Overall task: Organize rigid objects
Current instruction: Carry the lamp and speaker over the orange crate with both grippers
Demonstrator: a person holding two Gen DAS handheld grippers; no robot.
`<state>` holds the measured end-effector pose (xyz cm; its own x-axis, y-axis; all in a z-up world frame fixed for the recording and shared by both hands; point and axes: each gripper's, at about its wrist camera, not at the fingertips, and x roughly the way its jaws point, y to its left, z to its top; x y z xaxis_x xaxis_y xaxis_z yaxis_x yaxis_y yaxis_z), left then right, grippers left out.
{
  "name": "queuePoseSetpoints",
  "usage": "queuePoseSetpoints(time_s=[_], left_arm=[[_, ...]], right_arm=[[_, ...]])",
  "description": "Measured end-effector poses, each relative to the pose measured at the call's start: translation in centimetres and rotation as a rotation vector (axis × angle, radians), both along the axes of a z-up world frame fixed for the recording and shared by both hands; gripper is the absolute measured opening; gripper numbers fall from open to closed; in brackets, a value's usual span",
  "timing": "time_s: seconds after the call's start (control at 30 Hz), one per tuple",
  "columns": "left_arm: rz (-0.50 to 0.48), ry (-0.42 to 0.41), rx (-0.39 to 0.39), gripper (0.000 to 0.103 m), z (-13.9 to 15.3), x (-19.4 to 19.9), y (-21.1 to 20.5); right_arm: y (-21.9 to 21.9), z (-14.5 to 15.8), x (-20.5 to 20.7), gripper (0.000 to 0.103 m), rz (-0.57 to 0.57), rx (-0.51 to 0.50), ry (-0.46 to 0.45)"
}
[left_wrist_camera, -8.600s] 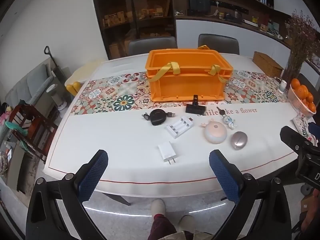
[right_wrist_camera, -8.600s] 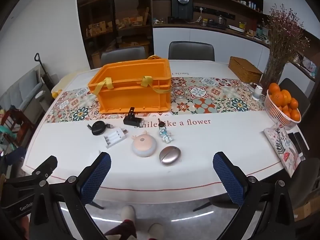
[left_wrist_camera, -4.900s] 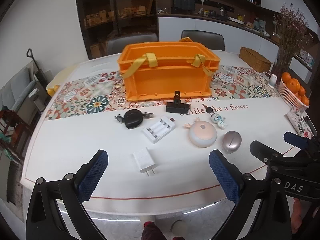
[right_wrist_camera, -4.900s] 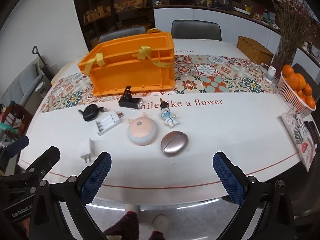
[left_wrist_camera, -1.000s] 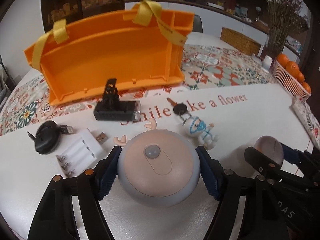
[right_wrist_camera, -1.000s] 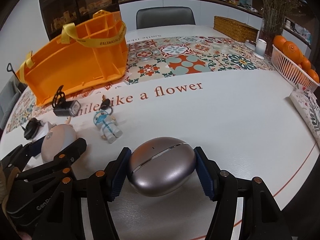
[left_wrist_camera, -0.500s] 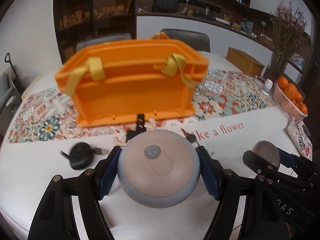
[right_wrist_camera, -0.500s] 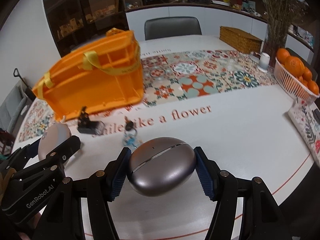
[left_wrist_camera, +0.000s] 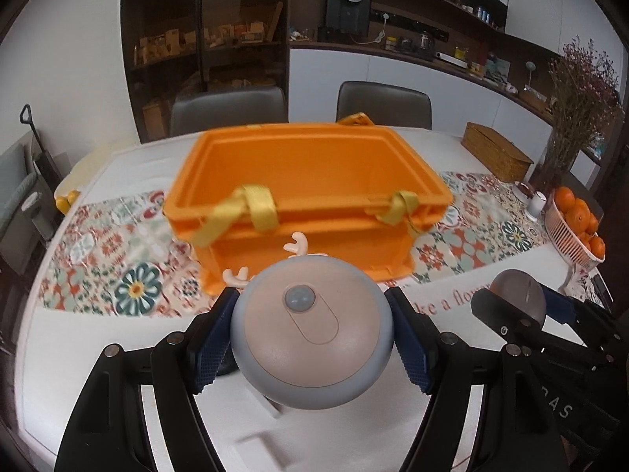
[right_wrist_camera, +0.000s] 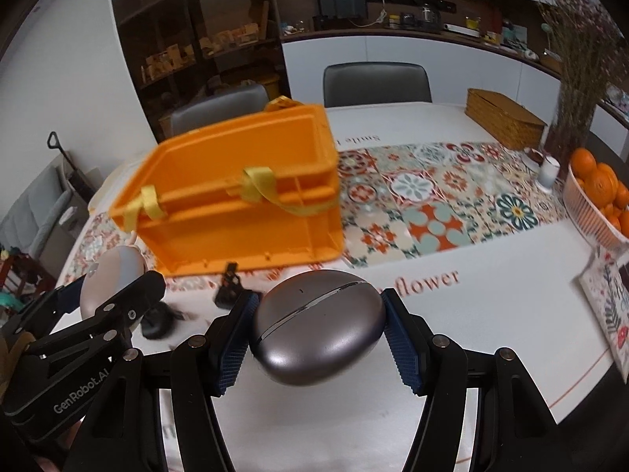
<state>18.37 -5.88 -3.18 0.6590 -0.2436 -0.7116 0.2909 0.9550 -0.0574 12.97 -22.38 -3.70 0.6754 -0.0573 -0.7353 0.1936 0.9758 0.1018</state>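
L gripper [left_wrist_camera: 312,334] is clamping the round pink/grey antlered night light [left_wrist_camera: 312,332], blue pads [left_wrist_camera: 208,344] pressing both sides, light lifted off the white table [left_wrist_camera: 78,354]. Antlers are pointing toward 12 o'clock at the orange crate [left_wrist_camera: 306,192]. R gripper [right_wrist_camera: 318,334] is squeezing the metallic grey oval case [right_wrist_camera: 318,326] between its pads [right_wrist_camera: 401,348], case tilting a bit, seam running up to 2 o'clock, held above the table too.

In L view the R gripper w/ the case is sitting at 3 o'clock; in R view the L gripper w/ the light is at 9 o'clock, near the crate's near-left corner. Both views blurry.

On the table just past the R claw, toward 11 o'clock: a black retractable cable reel [right_wrist_camera: 157,320], then a small black clip-on gadget [right_wrist_camera: 228,289], both in front of the crate. White item [left_wrist_camera: 271,405] is peeking under the light in L view, can't tell what.

Crate is standing open-top on the tiled-pattern runner [right_wrist_camera: 432,204] at 12 o'clock, yellow strap handles [left_wrist_camera: 251,212] hanging over its near wall; inside looks bare where visible.

Farther: basket of oranges [right_wrist_camera: 597,192] at 3 o'clock, small white cup [right_wrist_camera: 548,175] beside it, vase of dried flowers [right_wrist_camera: 578,90] at 2 o'clock, wicker box [right_wrist_camera: 505,120] at 1 o'clock, two grey chairs [right_wrist_camera: 375,82] behind the table.
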Motion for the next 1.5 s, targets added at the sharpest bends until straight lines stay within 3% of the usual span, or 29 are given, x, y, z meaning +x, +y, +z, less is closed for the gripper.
queuePoseSetpoints(time_s=[0.57,1.0,1.3,1.5], left_arm=[[-0.076,0.006,0.013,0.074,3.3,7.3,4.4],[0.030,0.001,0.045,0.074,4.0,11.7,2.8],[0.077,0.144,0.065,0.074,1.4,16.3,1.4],[0.108,0.200,0.143,0.074,-0.4,18.3,0.4]], right_arm=[[4.7,4.4,6.0,0.064,-0.119,-0.026,-0.012],[3.7,5.2,13.1,0.064,-0.001,-0.052,0.017],[1.9,3.4,19.4,0.064,0.105,-0.041,0.127],[1.2,1.3,22.2,0.064,0.141,-0.043,0.211]])
